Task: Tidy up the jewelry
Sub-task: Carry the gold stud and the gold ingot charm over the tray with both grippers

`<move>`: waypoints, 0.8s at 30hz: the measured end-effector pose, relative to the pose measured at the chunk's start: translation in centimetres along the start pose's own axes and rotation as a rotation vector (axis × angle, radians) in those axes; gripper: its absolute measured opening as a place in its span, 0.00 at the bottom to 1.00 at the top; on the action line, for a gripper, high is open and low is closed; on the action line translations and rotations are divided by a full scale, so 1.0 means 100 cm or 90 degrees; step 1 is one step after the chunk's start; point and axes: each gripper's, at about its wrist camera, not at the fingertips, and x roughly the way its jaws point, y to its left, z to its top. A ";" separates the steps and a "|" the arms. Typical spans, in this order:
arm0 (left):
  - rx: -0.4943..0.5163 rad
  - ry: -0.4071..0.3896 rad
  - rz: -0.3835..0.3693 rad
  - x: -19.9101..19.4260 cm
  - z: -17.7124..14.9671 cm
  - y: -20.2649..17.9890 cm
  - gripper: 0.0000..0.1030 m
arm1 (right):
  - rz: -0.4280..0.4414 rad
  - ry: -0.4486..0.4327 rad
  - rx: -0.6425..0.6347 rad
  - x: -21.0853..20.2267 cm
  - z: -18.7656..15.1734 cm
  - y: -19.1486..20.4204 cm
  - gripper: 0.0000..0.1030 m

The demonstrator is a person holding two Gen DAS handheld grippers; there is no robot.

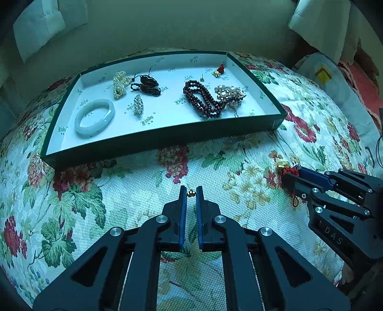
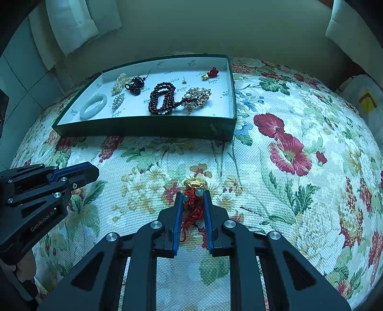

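Observation:
My left gripper (image 1: 191, 190) is shut on a small gold earring (image 1: 190, 192) just above the floral cloth. My right gripper (image 2: 192, 195) is shut on a red knotted charm (image 2: 193, 203) with a gold piece (image 2: 194, 183) at its tip; it also shows in the left wrist view (image 1: 288, 171). A dark green box tray (image 1: 167, 141) with a white floor holds a pale jade bangle (image 1: 94, 118), a pearl piece (image 1: 119, 85), a dark cord bracelet (image 1: 146, 85), a rhinestone clip (image 1: 138, 104), a dark red bead strand (image 1: 203, 99), a gold cluster necklace (image 1: 229, 93), a gold stud (image 1: 201, 77) and a red-gold charm (image 1: 219, 70).
The floral cloth (image 2: 287, 191) covers a rounded surface. White pillows (image 2: 79, 21) lean on the wall behind. A bag with a yellow mark (image 2: 366, 100) lies at the far right edge.

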 end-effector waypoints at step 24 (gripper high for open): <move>-0.040 -0.073 0.031 -0.020 0.056 0.056 0.07 | 0.055 -0.125 -0.027 -0.028 0.087 0.049 0.16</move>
